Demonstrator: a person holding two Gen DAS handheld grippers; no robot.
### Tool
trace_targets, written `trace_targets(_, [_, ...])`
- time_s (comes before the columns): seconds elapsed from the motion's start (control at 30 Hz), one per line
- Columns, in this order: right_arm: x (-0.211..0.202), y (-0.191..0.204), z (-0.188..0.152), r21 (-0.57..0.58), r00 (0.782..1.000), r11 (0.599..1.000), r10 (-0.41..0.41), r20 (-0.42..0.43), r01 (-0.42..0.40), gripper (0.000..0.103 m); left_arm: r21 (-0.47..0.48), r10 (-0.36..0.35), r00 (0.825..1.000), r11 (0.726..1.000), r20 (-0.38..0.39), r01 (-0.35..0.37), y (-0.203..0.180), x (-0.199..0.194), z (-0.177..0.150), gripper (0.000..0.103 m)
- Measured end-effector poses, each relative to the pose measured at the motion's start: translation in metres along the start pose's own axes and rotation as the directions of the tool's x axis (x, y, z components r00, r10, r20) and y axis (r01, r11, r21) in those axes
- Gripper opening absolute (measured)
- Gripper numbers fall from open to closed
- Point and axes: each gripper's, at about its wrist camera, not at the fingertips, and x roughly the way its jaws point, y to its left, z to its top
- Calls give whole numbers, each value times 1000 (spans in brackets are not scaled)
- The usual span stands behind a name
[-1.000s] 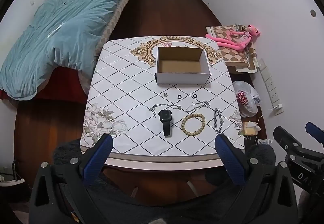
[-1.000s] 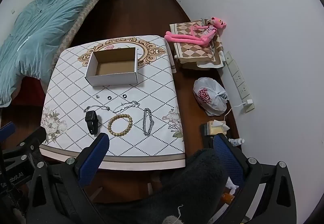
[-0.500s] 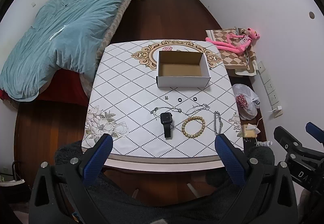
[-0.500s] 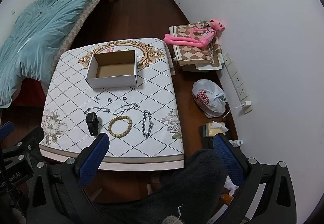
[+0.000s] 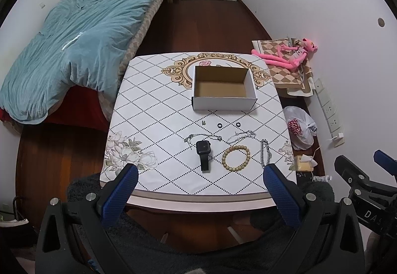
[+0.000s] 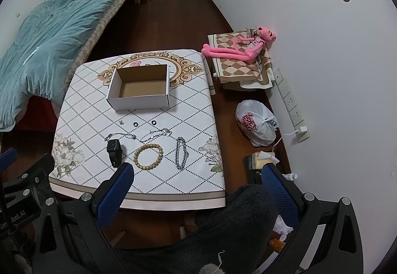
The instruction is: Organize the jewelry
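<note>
Compared with a second ago, both cameras sit higher and farther back: the counter [image 5: 153, 110] looks smaller and lies lower in the frame, with more floor and the door showing at the top. The jewelry has not shifted.

The left claw [image 5: 198, 172] and right claw [image 6: 196, 169] both hang above the near counter edge, blue fingers spread wide apart and holding nothing. A dark fuzzy garment fills the bottom of both views. A teal duvet [image 5: 74, 50] covers the bed at upper left; a pink plush toy [image 6: 238, 49] and a tied plastic bag [image 6: 256, 122] lie at the right.

An open, empty white box [image 5: 223, 90] stands at center. Below it lie two small black rings [image 5: 219, 125], thin chains, a black smartwatch [image 5: 203, 153], a beaded bracelet [image 5: 235, 155] and a silver chain [image 5: 265, 153].
</note>
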Motion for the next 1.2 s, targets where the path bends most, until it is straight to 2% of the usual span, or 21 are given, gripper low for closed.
trace_targets(1.2, [-13, -1, 3, -9, 1000, 1000, -1, 25, 1, 103, -3, -9, 1000, 1000, 18, 9, -3, -10, -1, 103])
